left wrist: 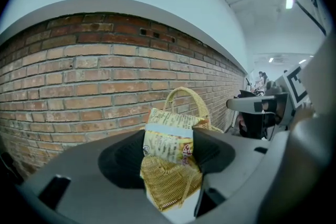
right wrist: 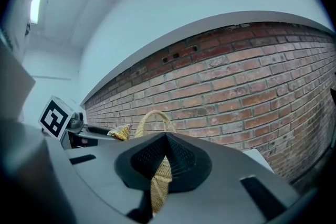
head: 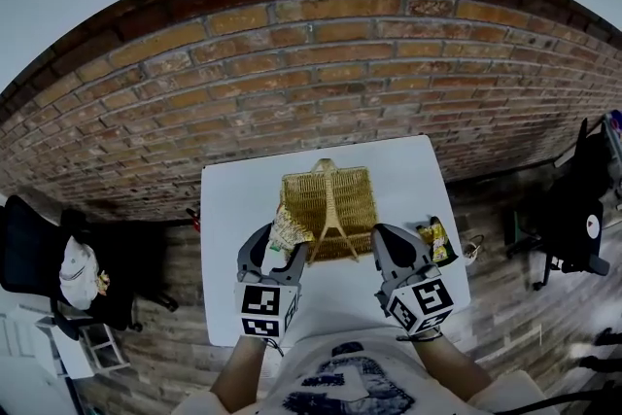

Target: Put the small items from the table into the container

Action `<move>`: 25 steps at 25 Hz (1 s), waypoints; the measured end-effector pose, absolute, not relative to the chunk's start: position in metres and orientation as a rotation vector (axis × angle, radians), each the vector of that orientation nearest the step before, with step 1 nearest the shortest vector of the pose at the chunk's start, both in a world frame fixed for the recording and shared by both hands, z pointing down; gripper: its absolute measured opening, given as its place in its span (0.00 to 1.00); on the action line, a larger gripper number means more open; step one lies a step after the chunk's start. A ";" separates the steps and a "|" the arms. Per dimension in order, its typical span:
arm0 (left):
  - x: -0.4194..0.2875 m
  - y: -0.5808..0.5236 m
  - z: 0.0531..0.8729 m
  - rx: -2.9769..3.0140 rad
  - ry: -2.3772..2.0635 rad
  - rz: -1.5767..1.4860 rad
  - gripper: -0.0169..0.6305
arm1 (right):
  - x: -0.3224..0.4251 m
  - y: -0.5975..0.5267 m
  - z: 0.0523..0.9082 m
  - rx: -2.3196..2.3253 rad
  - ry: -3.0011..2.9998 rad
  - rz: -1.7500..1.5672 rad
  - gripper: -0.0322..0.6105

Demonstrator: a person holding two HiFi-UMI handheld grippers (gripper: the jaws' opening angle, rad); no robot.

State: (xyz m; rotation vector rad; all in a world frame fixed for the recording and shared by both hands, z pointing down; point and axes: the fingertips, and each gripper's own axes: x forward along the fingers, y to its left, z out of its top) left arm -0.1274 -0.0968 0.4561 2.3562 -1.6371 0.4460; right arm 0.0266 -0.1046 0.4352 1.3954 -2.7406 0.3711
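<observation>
Closest to me, the person's forearms reach over the near edge of the white tabletop, a claw in each hand. The left claw is clenched on a snack packet. The packet is yellow and crinkled, with a pale blue band across it and a bit of red print. It hangs in the air over the near left corner of the wicker basket.

The right claw is pressed tight together at the basket's right side, with a strip of the yellow weave pinched between its pads. Just to its right a second packet, yellow and dark, lies flat near the tabletop's right edge.

The basket sits mid-table with its arched handle upright. There is bare white surface to its left, behind it and in front of it.

Past the far edge is a strip of wood floor, then the brick wall. A black chair stands off to the left, and dark furniture stands to the right.

The second packet shows only in the head view. The held packet's band and print can be read only in the left gripper view. The right gripper view shows the pinched weave, with the other claw's packet tip beside the handle.
</observation>
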 end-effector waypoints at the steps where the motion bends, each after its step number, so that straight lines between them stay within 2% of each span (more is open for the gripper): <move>1: -0.126 -0.101 0.458 2.359 -1.629 0.449 0.50 | 0.028 -0.107 0.436 1.401 -2.736 0.375 0.08; 25: -0.105 -0.156 0.507 2.323 -1.493 0.551 0.51 | 0.044 -0.139 0.456 1.455 -2.677 0.453 0.08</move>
